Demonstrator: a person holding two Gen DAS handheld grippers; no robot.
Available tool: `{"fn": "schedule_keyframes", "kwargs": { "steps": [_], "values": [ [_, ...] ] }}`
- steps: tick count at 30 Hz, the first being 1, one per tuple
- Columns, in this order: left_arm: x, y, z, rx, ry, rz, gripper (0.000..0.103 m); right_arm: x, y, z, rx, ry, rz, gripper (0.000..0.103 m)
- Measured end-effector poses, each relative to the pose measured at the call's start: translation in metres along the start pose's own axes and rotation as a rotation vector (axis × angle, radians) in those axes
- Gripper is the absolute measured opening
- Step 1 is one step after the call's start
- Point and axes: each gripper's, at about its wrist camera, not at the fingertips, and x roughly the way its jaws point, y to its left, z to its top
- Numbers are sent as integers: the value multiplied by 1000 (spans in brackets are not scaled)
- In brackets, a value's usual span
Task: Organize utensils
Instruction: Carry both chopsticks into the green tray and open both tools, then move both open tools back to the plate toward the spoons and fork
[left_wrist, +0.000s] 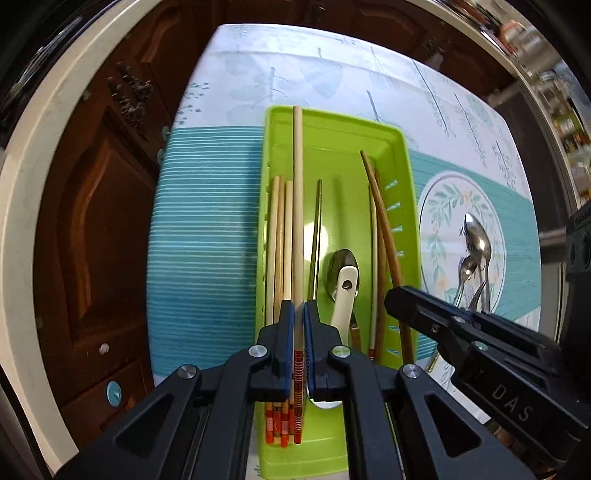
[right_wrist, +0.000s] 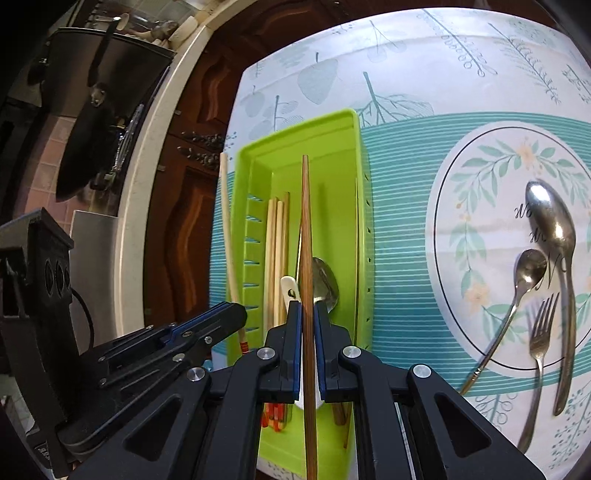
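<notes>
- Our left tool (left_wrist: 298, 314) is clamped on a pale chopstick (left_wrist: 297, 206); it runs lengthwise over the green tray (left_wrist: 402, 147), above its pale mates
- Our right tool (right_wrist: 307, 314) grips a brown chopstick (right_wrist: 306, 229), likewise lengthwise over the tray on the counter (right_wrist: 406, 55)

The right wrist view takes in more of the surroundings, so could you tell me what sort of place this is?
Probably a home kitchen or dining area: a leaf-print tablecloth covers the table, carved wooden cabinets stand behind it, and a pale countertop carries kitchenware.
</notes>
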Motion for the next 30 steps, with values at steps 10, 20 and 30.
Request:
{"fn": "schedule_keyframes", "kwargs": {
  "steps": [10, 20, 30],
  "values": [
    [1, 0, -8, 32, 11, -74, 43, -1, -6, -7, 26, -92, -56, 17],
    [-28, -8, -14, 61, -78, -37, 71, -31, -16, -30, 22, -131, -77, 17],
    [-55, -32, -33, 107, -153, 17, 81, -58, -23, -54, -17, -123, -84, 17]
  ]
}}
